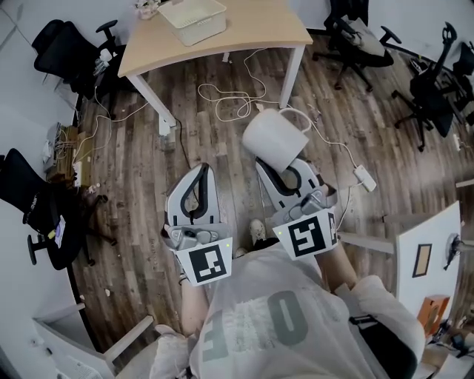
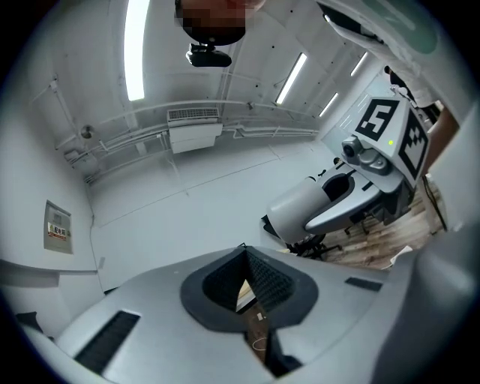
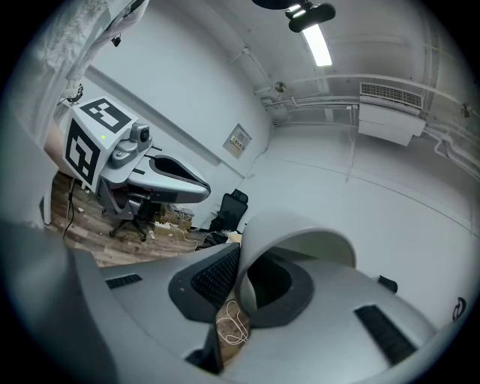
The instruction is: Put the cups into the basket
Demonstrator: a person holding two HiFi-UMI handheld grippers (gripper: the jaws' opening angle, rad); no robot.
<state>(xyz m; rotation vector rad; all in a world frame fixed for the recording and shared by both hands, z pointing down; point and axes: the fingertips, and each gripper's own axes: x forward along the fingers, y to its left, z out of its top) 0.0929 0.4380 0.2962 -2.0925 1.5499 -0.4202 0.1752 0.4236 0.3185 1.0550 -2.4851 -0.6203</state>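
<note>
A white cup [image 1: 275, 138] with a handle hangs tilted over the wooden floor, and my right gripper [image 1: 284, 167] is shut on its rim. In the right gripper view the cup's wall [image 3: 259, 240] stands clamped between the dark pads. My left gripper [image 1: 201, 170] is beside it to the left, shut with nothing in it; its jaws meet in the left gripper view [image 2: 244, 251]. That view also shows the cup [image 2: 298, 213] off to the right. The white basket [image 1: 194, 19] stands on the light wooden table [image 1: 244, 29] ahead, well beyond both grippers.
White cables [image 1: 233, 96] and a power strip [image 1: 364, 178] lie on the floor between me and the table. Black office chairs [image 1: 70, 48] stand at the left, and more chairs [image 1: 437, 89] at the back right. A white desk corner [image 1: 429, 252] is at my right.
</note>
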